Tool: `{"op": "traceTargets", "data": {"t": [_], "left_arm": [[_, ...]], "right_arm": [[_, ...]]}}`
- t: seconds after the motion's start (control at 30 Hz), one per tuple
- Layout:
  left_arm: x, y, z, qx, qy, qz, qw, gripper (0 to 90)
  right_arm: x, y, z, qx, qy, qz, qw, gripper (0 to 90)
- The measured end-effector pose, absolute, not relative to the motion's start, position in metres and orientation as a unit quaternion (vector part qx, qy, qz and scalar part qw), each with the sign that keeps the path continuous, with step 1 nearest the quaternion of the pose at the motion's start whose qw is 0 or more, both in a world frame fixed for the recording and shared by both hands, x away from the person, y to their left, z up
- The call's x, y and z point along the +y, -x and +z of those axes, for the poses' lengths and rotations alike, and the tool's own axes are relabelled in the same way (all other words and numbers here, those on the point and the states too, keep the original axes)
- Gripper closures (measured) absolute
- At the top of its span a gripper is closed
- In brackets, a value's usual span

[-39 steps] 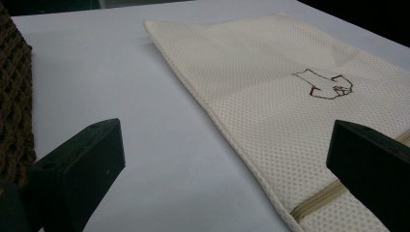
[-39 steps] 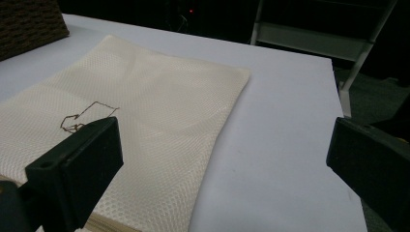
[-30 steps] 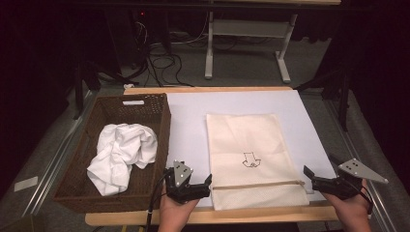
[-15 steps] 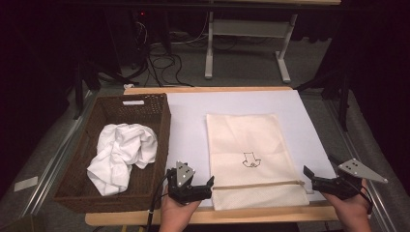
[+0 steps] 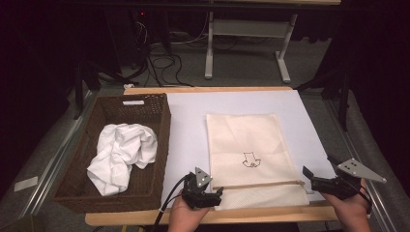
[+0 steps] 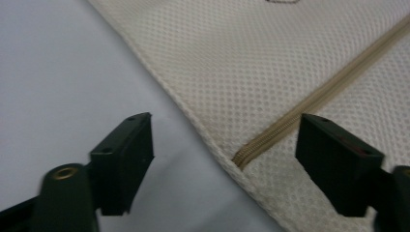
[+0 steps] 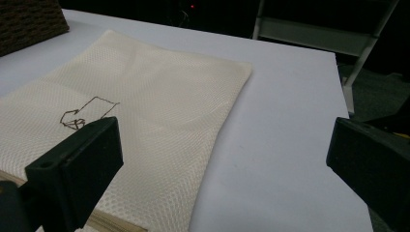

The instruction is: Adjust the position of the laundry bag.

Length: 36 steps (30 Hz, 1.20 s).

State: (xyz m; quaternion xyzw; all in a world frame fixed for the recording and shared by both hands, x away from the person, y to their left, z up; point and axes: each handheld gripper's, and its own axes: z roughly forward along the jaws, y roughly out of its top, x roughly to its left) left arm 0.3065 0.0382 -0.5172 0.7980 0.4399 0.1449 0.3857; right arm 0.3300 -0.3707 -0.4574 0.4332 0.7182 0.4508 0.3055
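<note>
While the right claw (image 5: 306,172) waits just off the right end of the zip, the left claw (image 5: 216,194) has slid in from the bare white sheet to the near left corner of the cream mesh bag (image 5: 249,150) and dropped lower. A moment ago it hung a little to the left of that corner with its jaws spread as wide as they go. Now its jaws have just been closing part of the way, and in the left gripper view the bag's edge and the start of the tan zip (image 6: 270,137) lie between them, but the pads do not press on the cloth yet, so the left claw (image 6: 227,159) is open and holds nothing. The right claw (image 7: 227,183) is open too, with the bag's right edge lying in front of its jaws, and it has not moved. The bag itself lies flat on the white counter (image 5: 188,121), right of the brown wicker basket (image 5: 162,145), with its small drawn mark facing up. A bundle of white cloth (image 5: 121,154) sits in the basket. I think the left claw is getting ready to pinch the corner by the zip so the bag can be held or opened. It looks like the grip is about to happen, and the bag has not been lifted at all
</note>
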Motion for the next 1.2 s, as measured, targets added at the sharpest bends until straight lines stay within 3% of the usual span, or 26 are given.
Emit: {"op": "traceTargets", "data": {"t": [0.17,0.2,0.23,0.3,0.37,0.57,0.63,0.73,0.9,1.07,1.2], "left_arm": [[0.030,-0.306,-0.522,0.435,-0.805,0.163,0.368,39.5],[0.029,-0.304,-0.521,0.430,-0.807,0.165,0.370,49.3],[0.028,-0.302,-0.521,0.422,-0.809,0.163,0.376,49.3],[0.024,-0.299,-0.521,0.410,-0.813,0.166,0.378,67.3],[0.024,-0.300,-0.521,0.413,-0.811,0.165,0.380,76.7],[0.049,-0.310,-0.512,0.453,-0.783,0.186,0.383,80.1],[0.069,-0.314,-0.512,0.483,-0.767,0.207,0.368,80.2],[0.076,-0.314,-0.515,0.497,-0.760,0.197,0.369,76.8],[0.070,-0.311,-0.513,0.484,-0.765,0.200,0.376,47.8],[0.075,-0.304,-0.505,0.476,-0.749,0.205,0.412,37.0],[0.081,-0.305,-0.506,0.488,-0.742,0.196,0.416,33.7]], "right_arm": [[-0.370,-0.332,-0.460,0.722,-0.434,0.448,0.301,0.3],[-0.370,-0.332,-0.460,0.722,-0.435,0.446,0.301,0.3],[-0.370,-0.332,-0.460,0.722,-0.435,0.446,0.301,0.3],[-0.370,-0.332,-0.460,0.722,-0.435,0.446,0.300,0.3],[-0.369,-0.332,-0.460,0.722,-0.436,0.447,0.298,0.3],[-0.371,-0.332,-0.460,0.720,-0.437,0.449,0.299,0.3],[-0.372,-0.332,-0.460,0.721,-0.437,0.448,0.298,0.3],[-0.370,-0.333,-0.462,0.723,-0.438,0.447,0.292,0.3],[-0.363,-0.336,-0.465,0.731,-0.432,0.446,0.283,0.3],[-0.342,-0.354,-0.471,0.748,-0.428,0.445,0.243,0.5],[-0.317,-0.381,-0.480,0.774,-0.424,0.414,0.224,12.9]]}}
